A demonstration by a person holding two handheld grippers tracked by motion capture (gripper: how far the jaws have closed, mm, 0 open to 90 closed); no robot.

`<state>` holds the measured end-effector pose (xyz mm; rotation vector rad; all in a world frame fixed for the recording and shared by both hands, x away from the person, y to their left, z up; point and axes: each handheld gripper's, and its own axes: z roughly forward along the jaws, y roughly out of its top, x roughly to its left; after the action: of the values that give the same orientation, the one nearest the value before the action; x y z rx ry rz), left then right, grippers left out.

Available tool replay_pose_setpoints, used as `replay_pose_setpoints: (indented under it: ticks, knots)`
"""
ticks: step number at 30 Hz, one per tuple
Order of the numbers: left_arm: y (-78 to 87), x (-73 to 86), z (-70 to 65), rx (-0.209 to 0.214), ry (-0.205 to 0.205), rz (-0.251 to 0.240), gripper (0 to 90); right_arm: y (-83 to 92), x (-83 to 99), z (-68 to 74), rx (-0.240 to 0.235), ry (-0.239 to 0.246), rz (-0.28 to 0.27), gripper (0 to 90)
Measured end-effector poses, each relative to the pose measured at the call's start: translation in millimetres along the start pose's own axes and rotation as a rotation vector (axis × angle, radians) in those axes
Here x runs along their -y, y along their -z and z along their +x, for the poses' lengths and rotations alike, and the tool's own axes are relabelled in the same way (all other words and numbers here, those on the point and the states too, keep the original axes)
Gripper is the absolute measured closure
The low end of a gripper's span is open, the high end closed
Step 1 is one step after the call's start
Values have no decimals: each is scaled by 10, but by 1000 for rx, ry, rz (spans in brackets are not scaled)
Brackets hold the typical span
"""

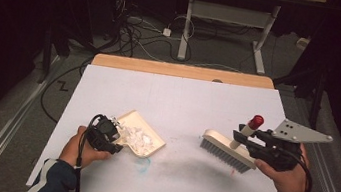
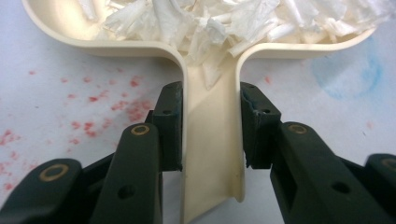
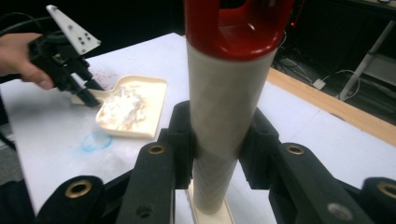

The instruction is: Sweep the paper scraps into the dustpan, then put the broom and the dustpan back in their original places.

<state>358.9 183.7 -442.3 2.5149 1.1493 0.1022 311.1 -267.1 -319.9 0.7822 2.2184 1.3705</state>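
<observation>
A cream dustpan holding white paper scraps lies on the white table, left of centre. My left gripper is shut on the dustpan handle, one pad on each side of it. The scraps fill the pan just beyond the jaws. At the right, my right gripper is shut on the brush handle, a cream shaft with a red cap. The brush head with grey bristles hangs tilted just above the table. The dustpan and the left gripper also appear far off in the right gripper view.
A faint blue stain marks the table in front of the dustpan, and red specks dot the surface by its handle. A wooden strip runs along the far table edge. Cables and desk legs stand on the floor beyond.
</observation>
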Motion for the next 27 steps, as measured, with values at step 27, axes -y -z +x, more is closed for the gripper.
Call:
replay_pose_setpoints:
  ticks: [27]
  knots:
    - [-87, 121, 273, -54, 236, -139, 611, -138, 228, -455, -125, -79, 235, 696]
